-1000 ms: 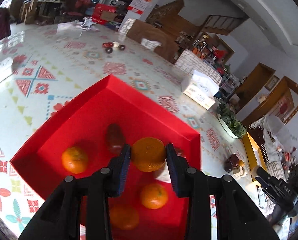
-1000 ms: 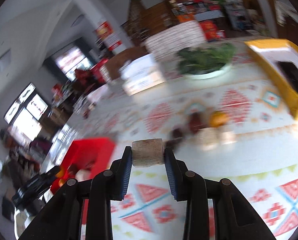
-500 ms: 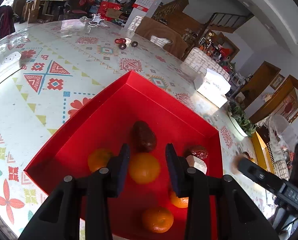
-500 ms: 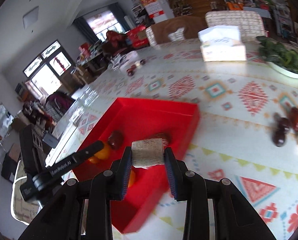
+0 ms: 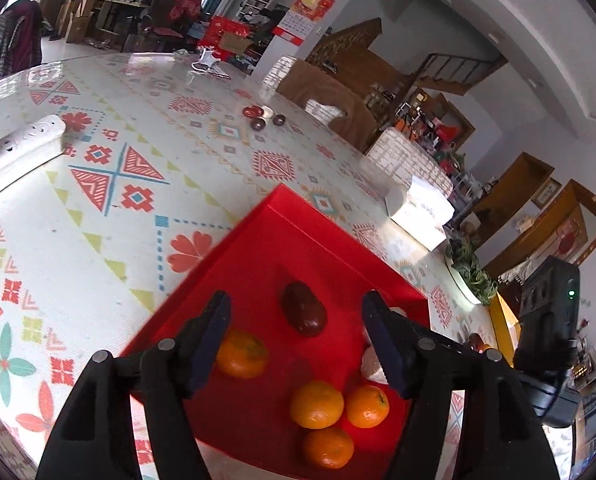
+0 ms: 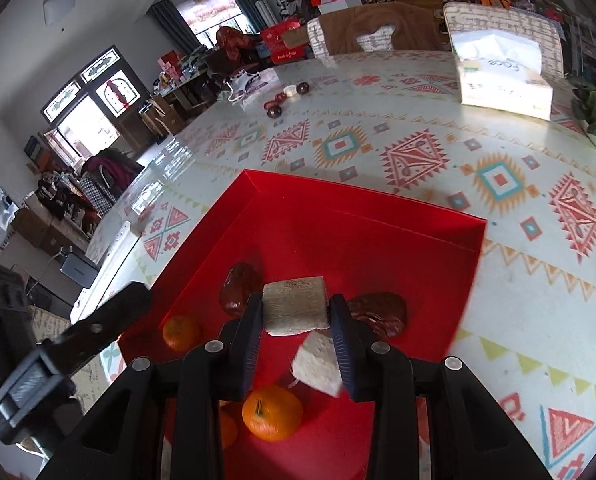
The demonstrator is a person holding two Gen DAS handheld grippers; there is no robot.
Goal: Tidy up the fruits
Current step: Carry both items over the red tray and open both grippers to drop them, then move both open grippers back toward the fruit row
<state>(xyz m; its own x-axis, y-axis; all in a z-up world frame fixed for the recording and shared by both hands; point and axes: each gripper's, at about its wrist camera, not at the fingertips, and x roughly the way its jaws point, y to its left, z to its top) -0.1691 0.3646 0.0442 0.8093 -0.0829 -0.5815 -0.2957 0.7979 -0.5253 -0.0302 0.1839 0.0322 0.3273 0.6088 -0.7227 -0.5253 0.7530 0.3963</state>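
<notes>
Worktop (image 5: 145, 168): patterned cloth, cluttered room behind.
Tray (image 5: 338, 248): red, oranges (image 5: 317, 404) and dates inside.
Left tongs (image 5: 298, 344): opening, nothing gripped.
Right tongs (image 6: 295, 332): opening, beige block (image 6: 295, 306) still pinched over tray.
Right view only: tissue box (image 6: 502, 76) shown close.

My left wrist view looks steeply down, close over the red tray (image 5: 330, 236); my right wrist view faces it from the other side, equally near (image 6: 362, 216). Both share its fruit.

I see a white tissue box (image 6: 502, 80) on the desk (image 6: 418, 128) with bright patterns. A green plant (image 5: 472, 268) sits near it.
</notes>
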